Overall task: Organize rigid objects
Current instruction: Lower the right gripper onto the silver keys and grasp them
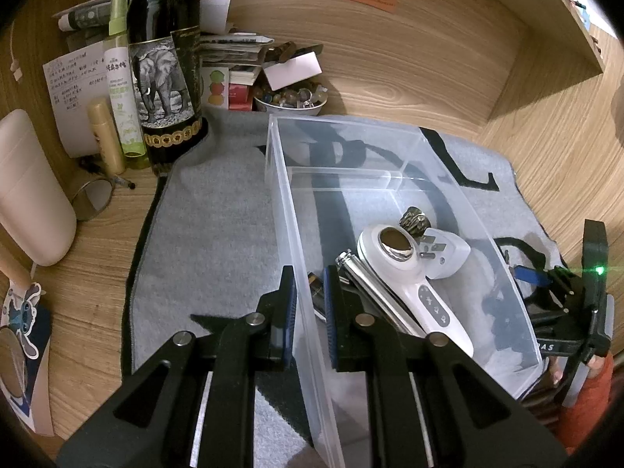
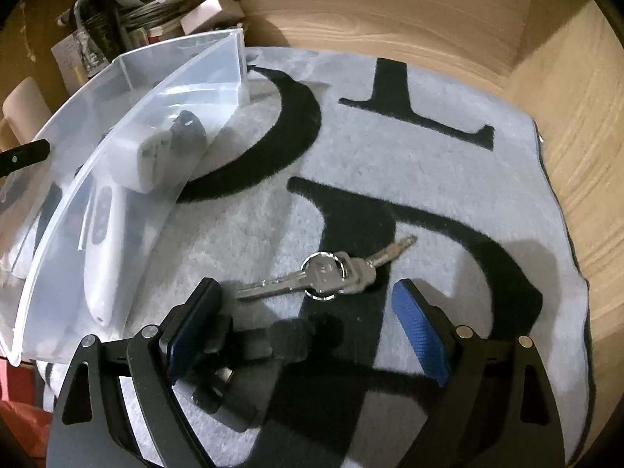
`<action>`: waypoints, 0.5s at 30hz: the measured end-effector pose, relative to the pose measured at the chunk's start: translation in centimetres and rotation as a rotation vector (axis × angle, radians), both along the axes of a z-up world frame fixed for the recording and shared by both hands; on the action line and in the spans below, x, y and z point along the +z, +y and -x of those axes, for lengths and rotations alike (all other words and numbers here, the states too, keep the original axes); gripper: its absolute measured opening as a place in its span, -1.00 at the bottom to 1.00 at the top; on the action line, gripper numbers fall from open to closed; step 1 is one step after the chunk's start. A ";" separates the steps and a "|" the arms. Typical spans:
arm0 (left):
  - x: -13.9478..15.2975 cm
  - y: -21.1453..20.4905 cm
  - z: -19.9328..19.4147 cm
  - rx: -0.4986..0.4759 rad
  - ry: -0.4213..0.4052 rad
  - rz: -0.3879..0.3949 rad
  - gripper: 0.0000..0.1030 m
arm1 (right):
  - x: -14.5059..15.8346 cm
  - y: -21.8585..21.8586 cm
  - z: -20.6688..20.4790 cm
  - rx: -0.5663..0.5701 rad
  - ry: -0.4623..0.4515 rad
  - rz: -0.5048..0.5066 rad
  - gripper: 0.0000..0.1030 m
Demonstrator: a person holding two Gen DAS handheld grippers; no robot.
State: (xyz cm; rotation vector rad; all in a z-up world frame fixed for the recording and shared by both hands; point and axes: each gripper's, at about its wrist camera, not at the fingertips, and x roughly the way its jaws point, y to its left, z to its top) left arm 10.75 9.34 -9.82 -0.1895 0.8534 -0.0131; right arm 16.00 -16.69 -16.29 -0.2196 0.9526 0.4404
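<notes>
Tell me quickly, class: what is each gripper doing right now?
Left gripper: shut on the clear bin's wall.
Right gripper: open, empty, above the keys.

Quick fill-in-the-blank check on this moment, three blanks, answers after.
1. The left tool straddles the ____ of the clear bin.
2. The keys lie on the ____, outside the bin.
3. The right tool is ____ above the keys.

Missing words: wall; mat; open

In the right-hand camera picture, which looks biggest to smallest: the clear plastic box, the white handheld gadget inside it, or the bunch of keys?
1. Clear plastic box
2. White handheld gadget
3. Keys

The gadget and the keys look close in length.
</notes>
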 end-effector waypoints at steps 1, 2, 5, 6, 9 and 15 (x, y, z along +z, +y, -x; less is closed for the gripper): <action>0.0 0.0 0.0 0.000 0.000 0.000 -0.76 | 0.0 0.0 -0.1 -0.003 0.000 -0.004 0.68; 0.0 0.0 0.0 0.000 -0.001 0.000 -0.76 | 0.0 -0.1 -0.2 -0.004 -0.002 -0.005 0.57; 0.0 0.0 0.0 0.000 0.000 0.003 -0.76 | 0.4 -0.2 -0.2 -0.007 -0.015 -0.009 0.23; 0.0 0.0 0.0 0.000 0.000 0.005 -0.76 | 0.4 -0.3 -0.3 -0.011 -0.019 -0.009 0.19; 0.0 0.1 0.0 0.000 0.003 0.014 -0.76 | 0.5 -0.5 -0.8 -0.022 -0.018 -0.022 -0.12; -0.1 0.1 -0.1 -0.001 0.006 0.015 -0.76 | 0.7 -0.7 -1.5 -0.029 -0.006 -0.048 -0.57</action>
